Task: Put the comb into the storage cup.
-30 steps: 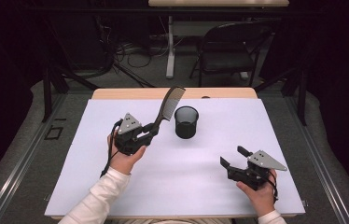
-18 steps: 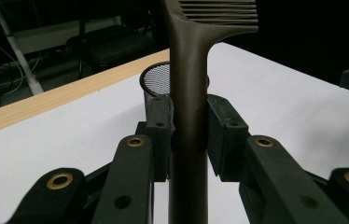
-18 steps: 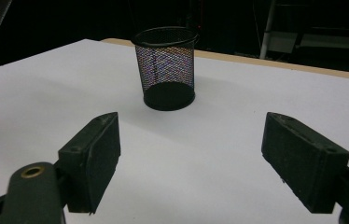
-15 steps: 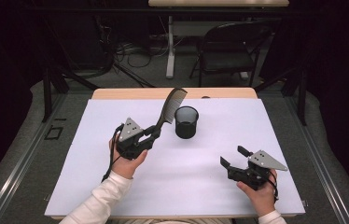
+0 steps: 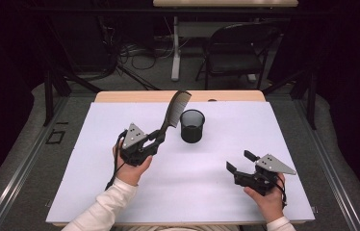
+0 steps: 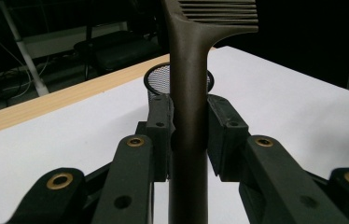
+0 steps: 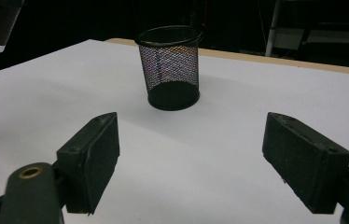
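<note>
comb (image 5: 174,109) in left hand-held gripper (image 5: 158,139)

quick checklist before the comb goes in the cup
1. Left tool clamped on the comb handle: ok.
2. Comb teeth end up, lifted off the table: ok.
3. Cup upright, mouth open: ok.
4. Cup empty: cannot tell, mesh is dark inside.
5. Comb above the cup mouth: not ok, it is left of the cup.
6. Right tool open and apart from the cup: ok.
</note>
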